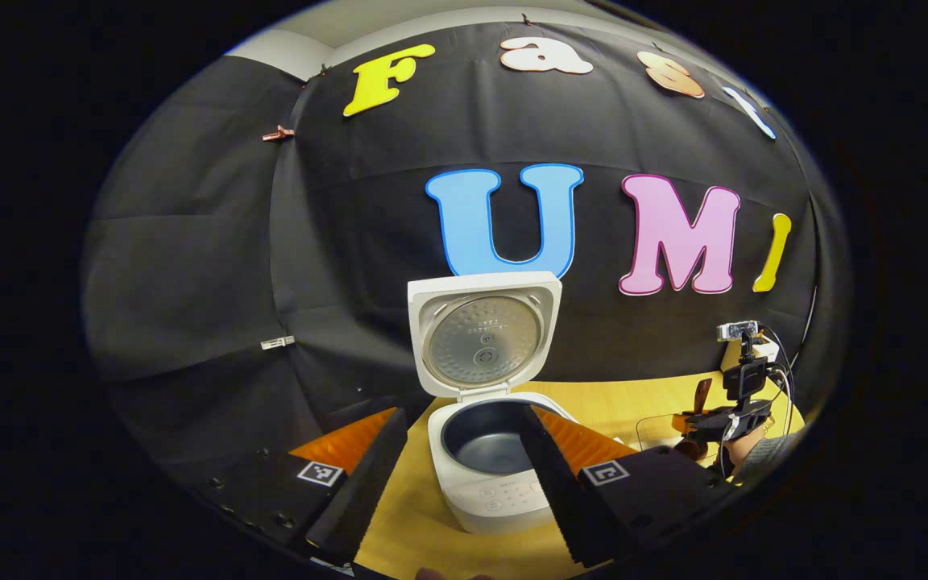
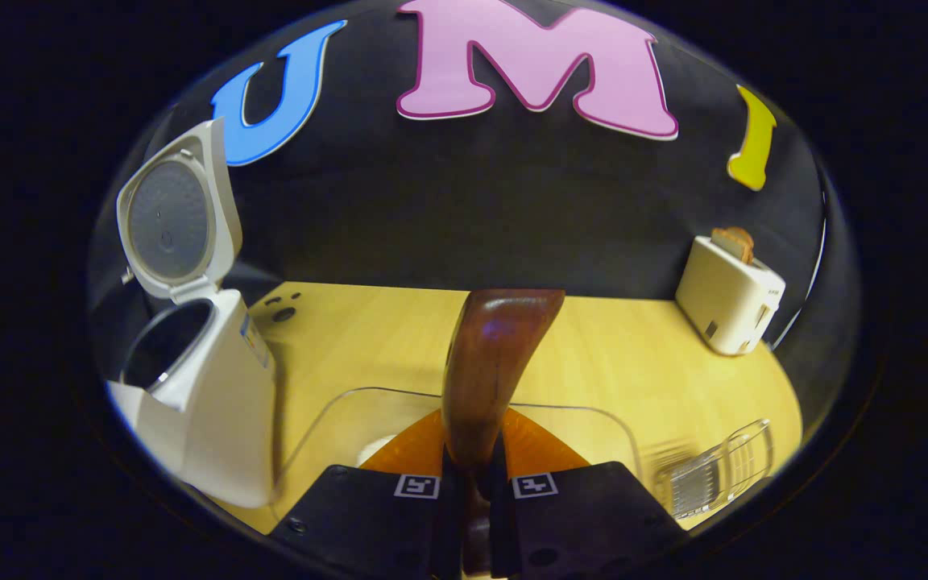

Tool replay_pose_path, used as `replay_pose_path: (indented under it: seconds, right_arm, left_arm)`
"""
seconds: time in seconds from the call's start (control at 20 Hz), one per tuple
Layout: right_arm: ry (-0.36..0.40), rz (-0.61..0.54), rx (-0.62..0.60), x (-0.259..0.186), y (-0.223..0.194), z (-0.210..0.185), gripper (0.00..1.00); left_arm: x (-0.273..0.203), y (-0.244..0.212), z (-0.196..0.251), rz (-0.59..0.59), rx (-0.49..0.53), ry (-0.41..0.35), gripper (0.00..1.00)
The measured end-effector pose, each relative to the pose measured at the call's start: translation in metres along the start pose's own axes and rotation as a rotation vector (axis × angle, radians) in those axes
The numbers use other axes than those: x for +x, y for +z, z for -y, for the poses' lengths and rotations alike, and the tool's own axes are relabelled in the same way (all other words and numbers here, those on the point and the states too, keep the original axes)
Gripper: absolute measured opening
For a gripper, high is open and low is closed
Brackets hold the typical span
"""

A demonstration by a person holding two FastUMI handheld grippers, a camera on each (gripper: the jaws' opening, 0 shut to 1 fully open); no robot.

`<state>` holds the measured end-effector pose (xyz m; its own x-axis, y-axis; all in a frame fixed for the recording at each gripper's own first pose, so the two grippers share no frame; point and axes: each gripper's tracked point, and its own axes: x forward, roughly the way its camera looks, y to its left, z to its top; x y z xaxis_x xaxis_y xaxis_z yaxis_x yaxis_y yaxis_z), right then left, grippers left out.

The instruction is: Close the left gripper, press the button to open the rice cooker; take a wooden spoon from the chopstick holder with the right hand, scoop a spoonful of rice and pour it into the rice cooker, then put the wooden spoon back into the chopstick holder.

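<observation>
The right gripper (image 2: 470,483) clenches the wooden spoon (image 2: 490,370), bowl pointing to 12 o'clock above the clear rice container (image 2: 327,427), probably for scooping. The rice cooker (image 2: 198,395) stands open at 9 o'clock. The left gripper (image 1: 464,475) waits released, spread before it.

— What sits ahead of the left gripper (image 1: 464,475)?

— A white rice cooker (image 1: 496,475) on the pale wooden counter (image 1: 609,403), its lid (image 1: 482,334) standing upright and the dark inner pot (image 1: 486,441) bare. The jaws stand wide apart, either side of the cooker.

— And to the right?

— The right gripper (image 1: 693,425), farther off, with a brown wooden spoon (image 1: 702,396) rising from it, over a clear container (image 1: 657,431).
</observation>
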<state>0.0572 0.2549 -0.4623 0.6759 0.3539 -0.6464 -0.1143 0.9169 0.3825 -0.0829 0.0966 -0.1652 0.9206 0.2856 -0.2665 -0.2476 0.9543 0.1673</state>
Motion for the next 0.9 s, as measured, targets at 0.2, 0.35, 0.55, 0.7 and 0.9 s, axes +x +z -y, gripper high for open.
replay_pose_path:
  seconds: [0.2, 0.35, 0.55, 0.7, 0.9]
  right_arm:
    - [0.069, -0.043, 0.185, 0.002, -0.007, -0.010, 0.18]
    - [0.099, -0.064, 0.369, 0.002, -0.009, -0.004, 0.18]
    - [0.102, -0.060, 0.630, -0.001, -0.010, 0.016, 0.18]
    - [0.092, -0.050, 0.696, -0.007, -0.010, 0.031, 0.18]
    - [0.094, -0.005, 0.732, -0.020, 0.011, 0.050, 0.18]
  left_arm:
    - [0.003, 0.001, 0.005, 0.001, -0.021, -0.011, 0.92]
    - [0.004, 0.003, 0.009, 0.006, -0.020, -0.021, 0.92]
    - [0.006, 0.012, 0.013, 0.022, -0.013, -0.034, 0.92]
    - [0.007, 0.015, 0.015, 0.030, -0.007, -0.043, 0.92]
    - [0.009, 0.018, 0.019, 0.039, -0.009, -0.057, 0.92]
